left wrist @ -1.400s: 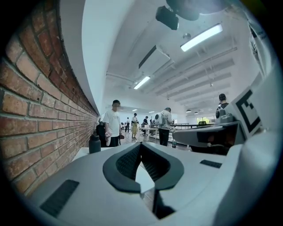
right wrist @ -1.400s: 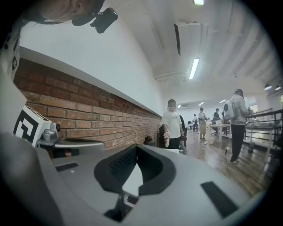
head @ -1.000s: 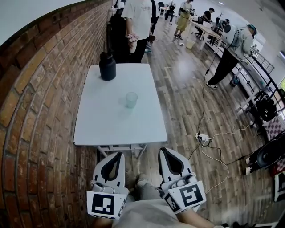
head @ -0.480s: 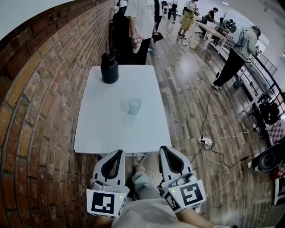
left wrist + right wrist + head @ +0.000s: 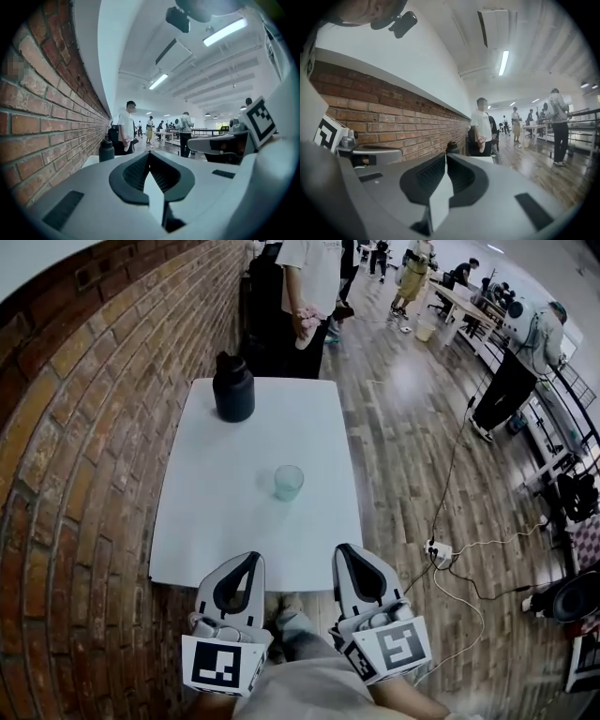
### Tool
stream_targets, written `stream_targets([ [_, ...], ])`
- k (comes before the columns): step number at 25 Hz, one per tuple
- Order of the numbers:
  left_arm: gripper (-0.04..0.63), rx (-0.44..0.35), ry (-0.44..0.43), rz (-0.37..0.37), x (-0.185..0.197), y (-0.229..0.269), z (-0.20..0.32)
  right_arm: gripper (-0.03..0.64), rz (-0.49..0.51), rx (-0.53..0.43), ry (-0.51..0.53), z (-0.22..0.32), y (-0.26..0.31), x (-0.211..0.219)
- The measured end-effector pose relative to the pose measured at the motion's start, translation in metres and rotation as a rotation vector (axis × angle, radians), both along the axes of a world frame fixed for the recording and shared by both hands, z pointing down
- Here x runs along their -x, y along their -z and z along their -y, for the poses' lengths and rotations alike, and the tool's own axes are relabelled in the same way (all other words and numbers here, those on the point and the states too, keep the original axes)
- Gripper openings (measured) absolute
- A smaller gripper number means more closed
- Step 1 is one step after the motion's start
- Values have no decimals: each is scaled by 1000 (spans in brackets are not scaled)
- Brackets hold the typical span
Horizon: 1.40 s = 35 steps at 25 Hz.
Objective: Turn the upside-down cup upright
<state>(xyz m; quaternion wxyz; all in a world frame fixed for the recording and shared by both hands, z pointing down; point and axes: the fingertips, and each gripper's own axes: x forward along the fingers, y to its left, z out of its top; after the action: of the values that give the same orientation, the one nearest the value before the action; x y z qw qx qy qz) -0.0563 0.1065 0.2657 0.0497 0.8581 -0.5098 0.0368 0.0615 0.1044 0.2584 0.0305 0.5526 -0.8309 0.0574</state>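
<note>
No legible text, no labels, no signs

We note the table (image 5: 216,521) close along the brick wall (image 5: 66,484) on its left: little room there. Near edge open. Only a cup (image 5: 289,482) stands mid-table (bare top all round it); a dark bottle (image 5: 233,390) blocks the far left corner. A person (image 5: 305,287) stands just behind the far end. Right side open over the floor (image 5: 394,456).

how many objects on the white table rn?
2. A dark bottle at the far left corner by the brick wall, and a translucent cup near the middle of the table. The near edge is partly hidden, so something small could be missed.
</note>
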Motion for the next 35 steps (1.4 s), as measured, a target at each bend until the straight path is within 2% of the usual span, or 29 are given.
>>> stream_targets([
  [10, 9, 12, 67, 6, -8, -9, 70, 8, 3, 40, 79, 75, -18, -4],
  [22, 10, 21, 95, 29, -23, -16, 111, 14, 15, 72, 118, 116, -35, -17],
  [31, 9, 38, 103, 48, -22, -19, 117, 80, 2, 104, 146, 124, -55, -14],
  [35, 9, 50, 96, 57, -19, -25, 123, 121, -43, 116, 158, 129, -74, -7],
])
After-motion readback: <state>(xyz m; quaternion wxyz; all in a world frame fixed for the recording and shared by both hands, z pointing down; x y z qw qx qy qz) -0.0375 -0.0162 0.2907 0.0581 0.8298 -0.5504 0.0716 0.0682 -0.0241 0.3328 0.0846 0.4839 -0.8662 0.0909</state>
